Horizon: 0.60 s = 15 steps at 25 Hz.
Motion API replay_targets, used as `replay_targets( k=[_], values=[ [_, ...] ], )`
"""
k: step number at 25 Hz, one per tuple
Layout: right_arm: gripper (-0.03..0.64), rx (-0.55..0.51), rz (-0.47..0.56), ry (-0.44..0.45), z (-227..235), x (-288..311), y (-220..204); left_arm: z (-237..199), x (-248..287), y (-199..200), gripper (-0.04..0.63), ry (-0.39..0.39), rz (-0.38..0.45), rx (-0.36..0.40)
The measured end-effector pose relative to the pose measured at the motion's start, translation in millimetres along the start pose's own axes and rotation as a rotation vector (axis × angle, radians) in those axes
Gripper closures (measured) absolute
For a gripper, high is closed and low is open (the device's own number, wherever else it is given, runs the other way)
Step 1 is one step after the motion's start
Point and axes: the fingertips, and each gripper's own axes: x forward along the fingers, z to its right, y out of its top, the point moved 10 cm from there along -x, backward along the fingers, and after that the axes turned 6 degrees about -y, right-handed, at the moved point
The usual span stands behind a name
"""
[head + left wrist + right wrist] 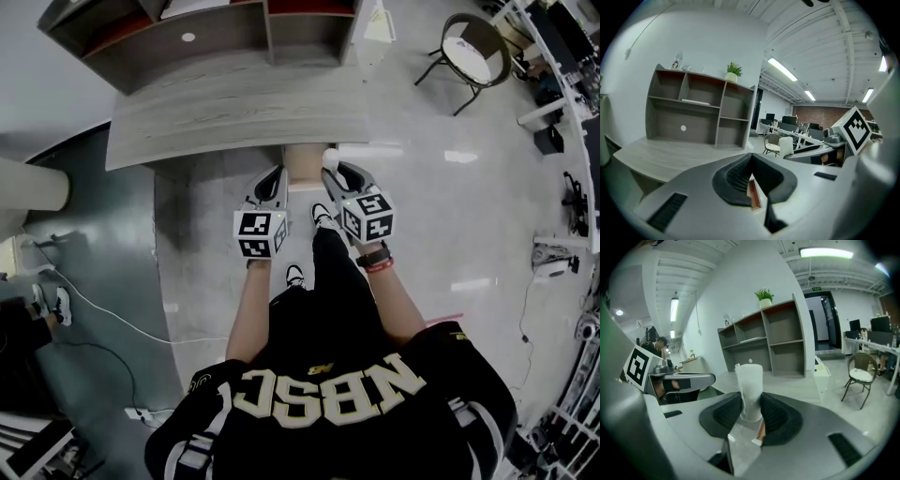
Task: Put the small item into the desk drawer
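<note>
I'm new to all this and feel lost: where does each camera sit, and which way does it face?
Head view: on the person's head, facing steeply down at the desk; arms, legs, left gripper and right gripper show.
Left gripper view: on the left gripper, facing the shelf; its closed fingers show.
Right gripper view: on the right gripper, facing that shelf; its fingers clamp a small white item.
Shared: both gripper views show the plant.
</note>
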Motion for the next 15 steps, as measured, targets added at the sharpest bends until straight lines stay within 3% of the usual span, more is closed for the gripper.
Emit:
replay_targets(
  k=[15],
  values=[
    [0.483,-0.013,-0.146,0.048,27.6,53.4,-40.9,-21.6,30.2,-50.7,0.582,0.021,-0.113,-0.078]
  ],
)
